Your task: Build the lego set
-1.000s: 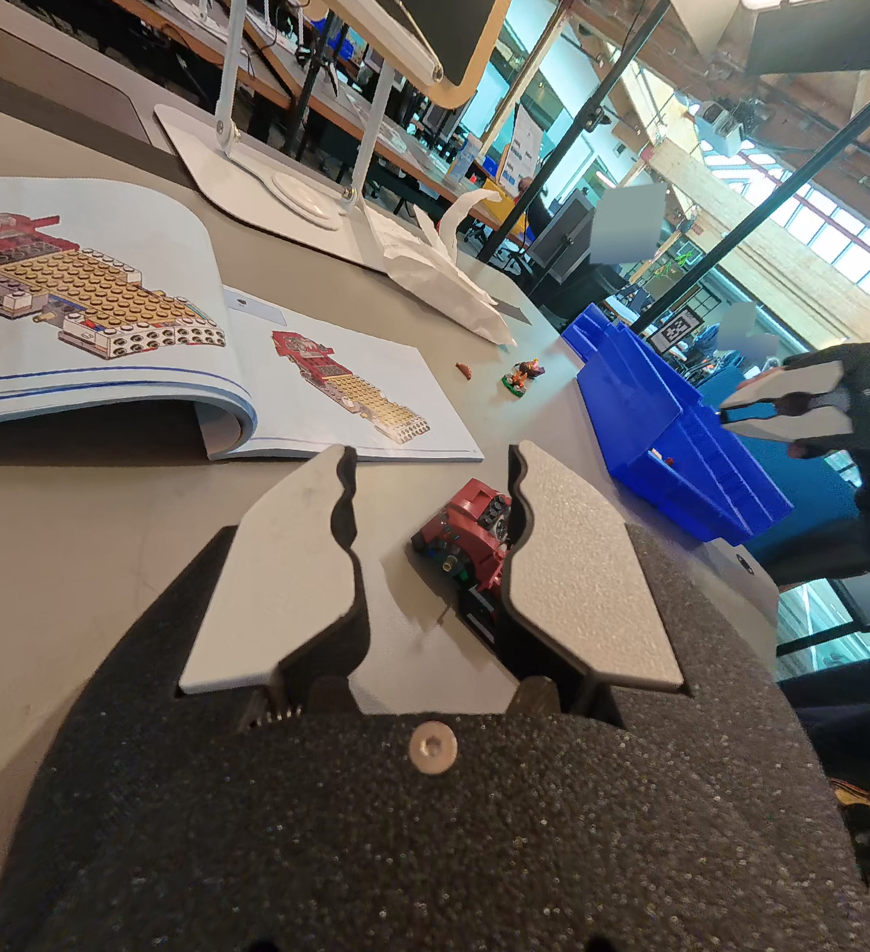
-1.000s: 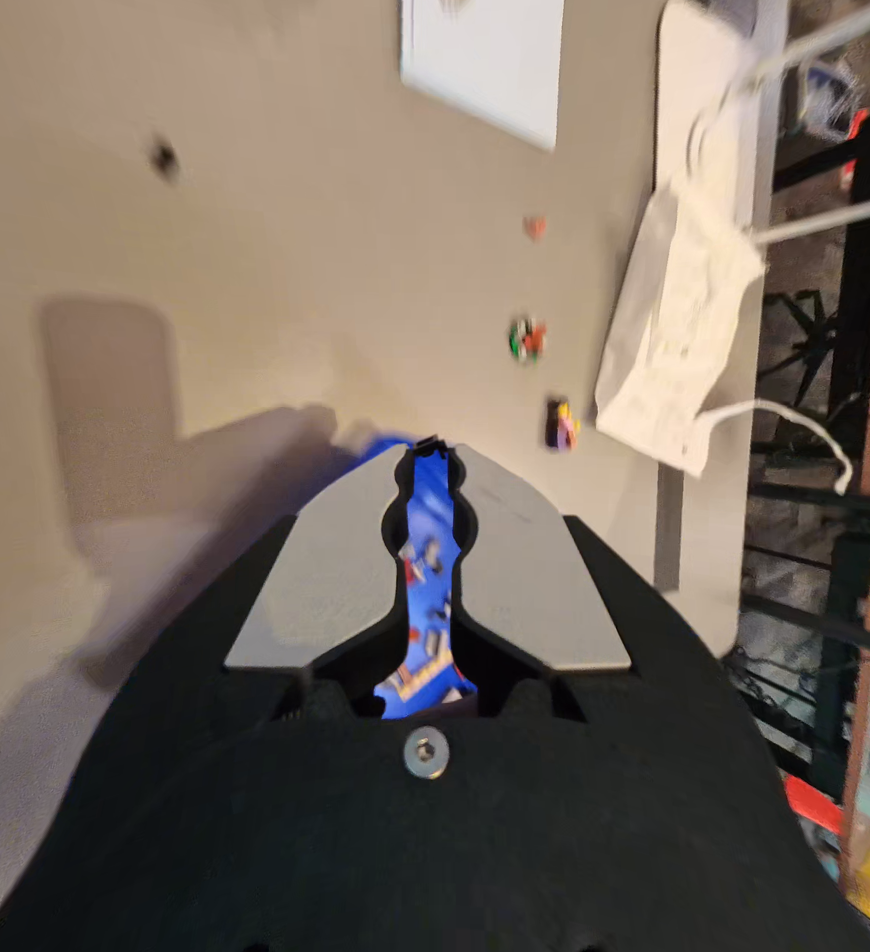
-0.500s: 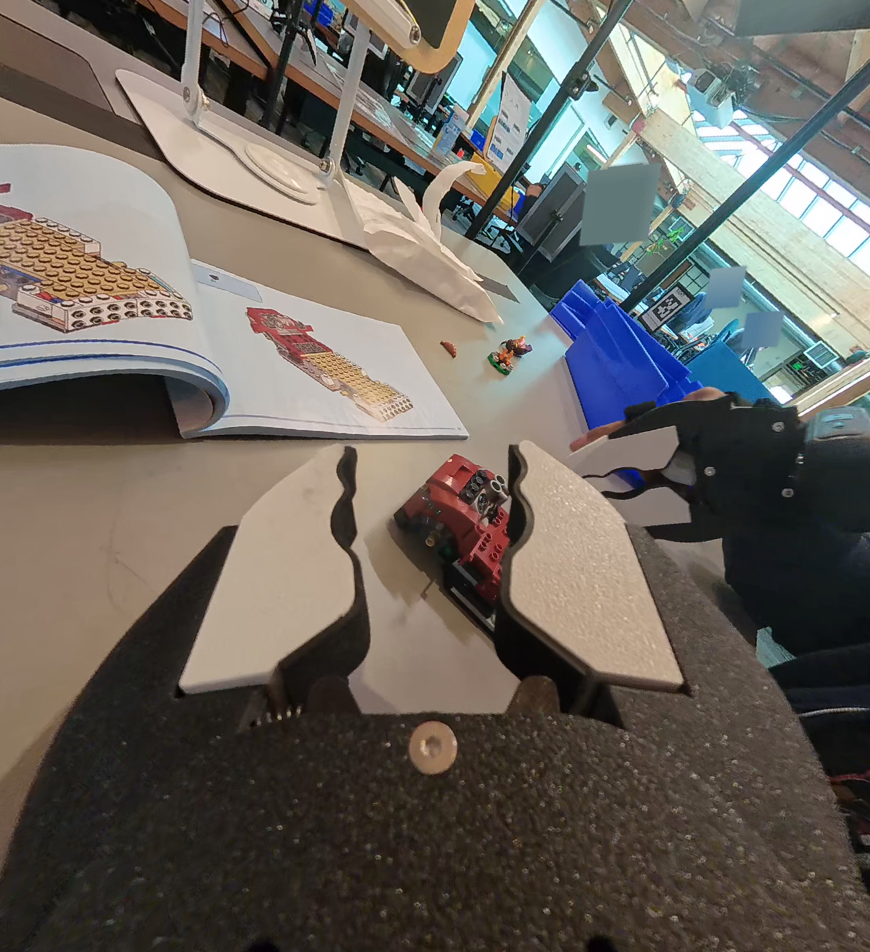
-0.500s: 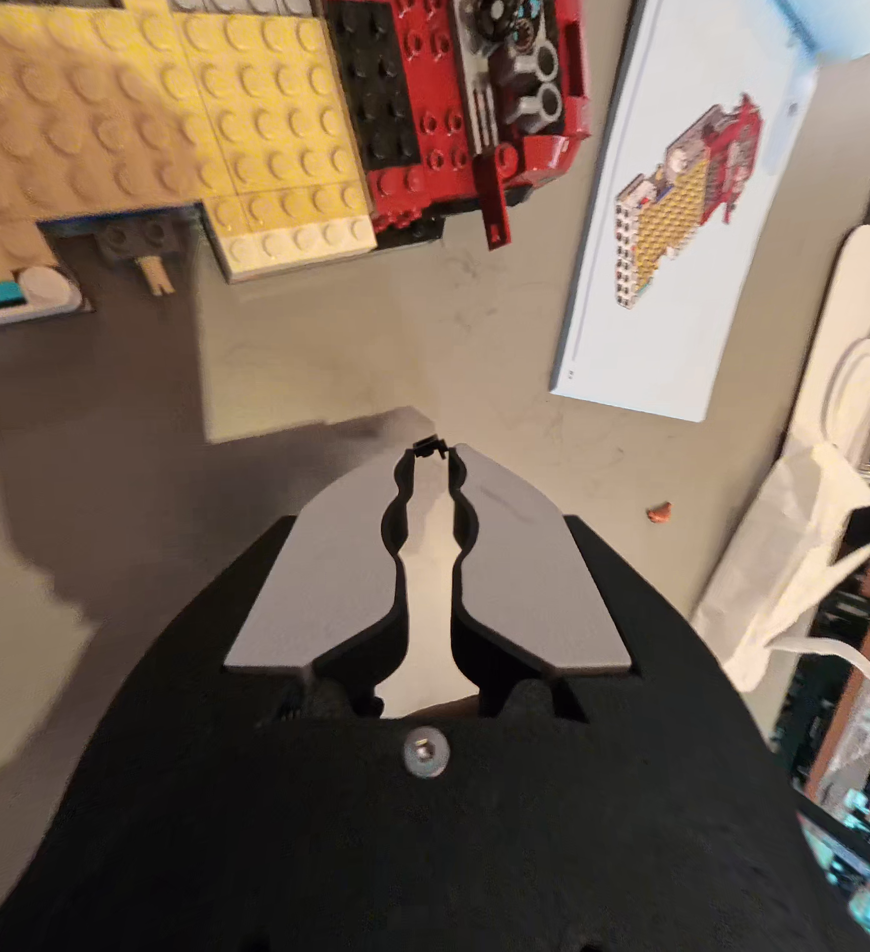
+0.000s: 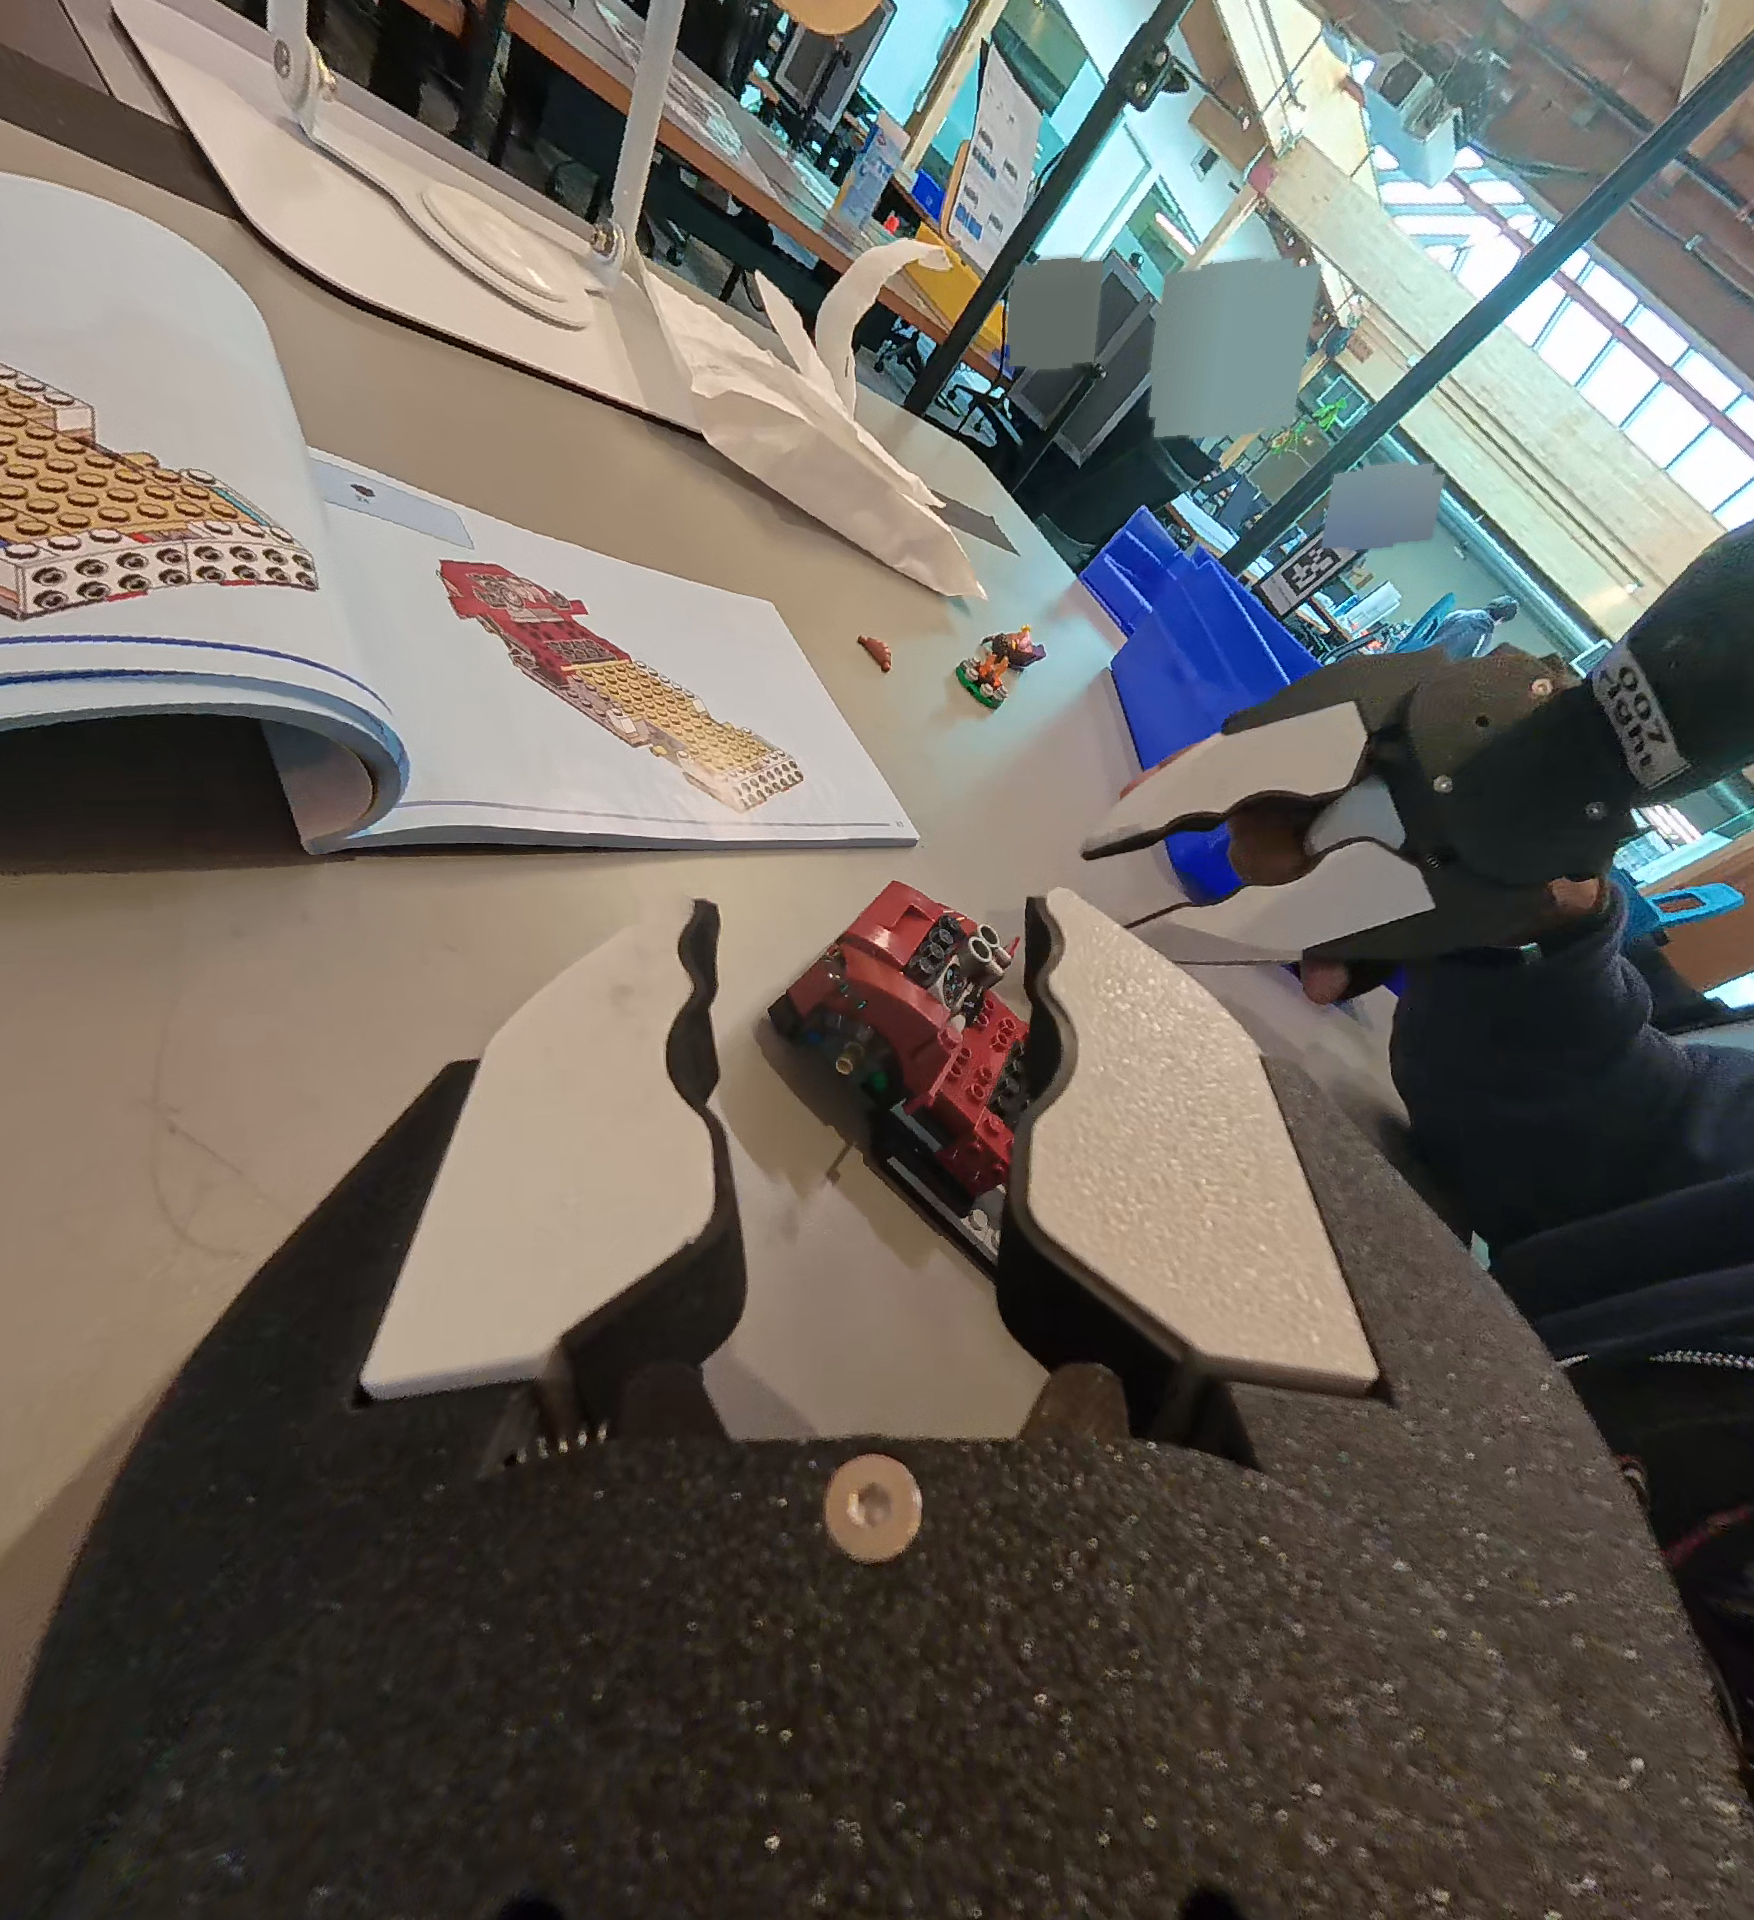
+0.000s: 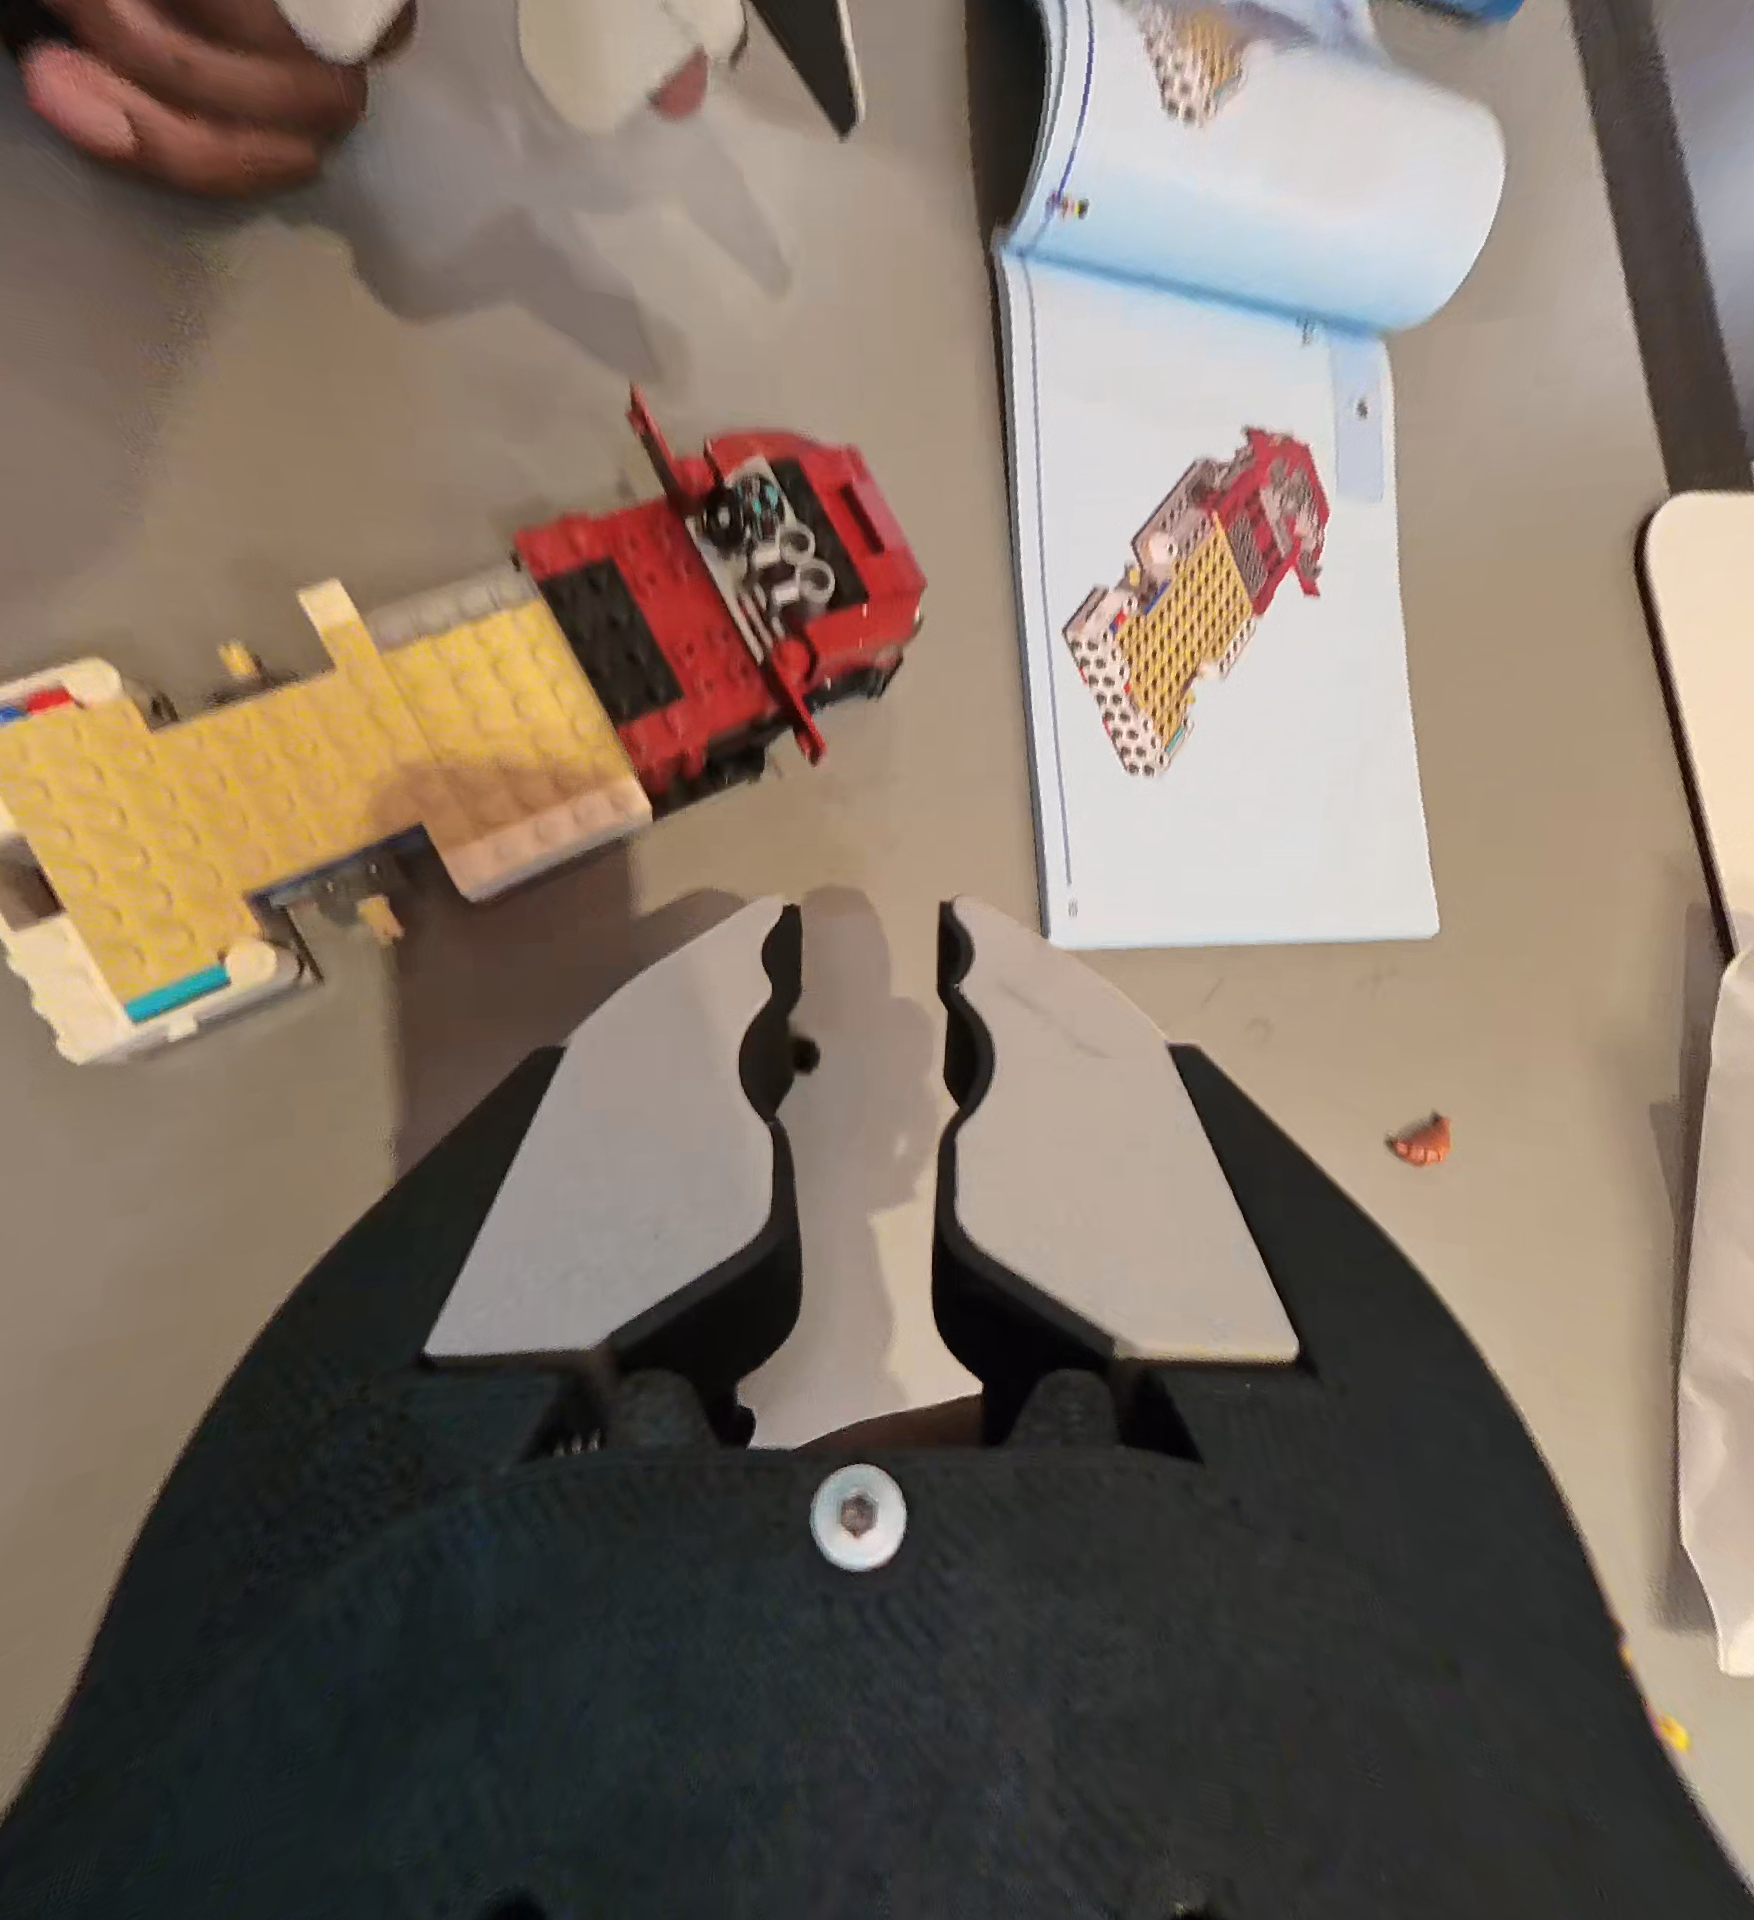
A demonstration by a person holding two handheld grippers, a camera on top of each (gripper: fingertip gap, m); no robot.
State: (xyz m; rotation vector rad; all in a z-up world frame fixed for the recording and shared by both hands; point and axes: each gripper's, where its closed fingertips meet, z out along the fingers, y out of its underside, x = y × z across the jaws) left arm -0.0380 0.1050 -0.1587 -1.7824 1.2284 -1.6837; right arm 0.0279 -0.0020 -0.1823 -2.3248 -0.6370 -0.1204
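the left gripper (image 5: pixel 871 920) hangs with jaws wide open over the grey desk (image 5: pixel 229 1039), its right finger beside the red-fronted tan brick model (image 5: pixel 904 1029). the right gripper (image 6: pixel 869 914) has jaws parted and bare, near the model and an open light-blue instruction booklet (image 6: pixel 1268 831).

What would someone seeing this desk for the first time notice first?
Probably the long brick model, red at one end and yellow-tan along the rest, lying on the grey table. Beside its red end lies an open instruction booklet picturing a similar build. The left gripper stands open around the red end, and the right gripper hovers open just short of the model.
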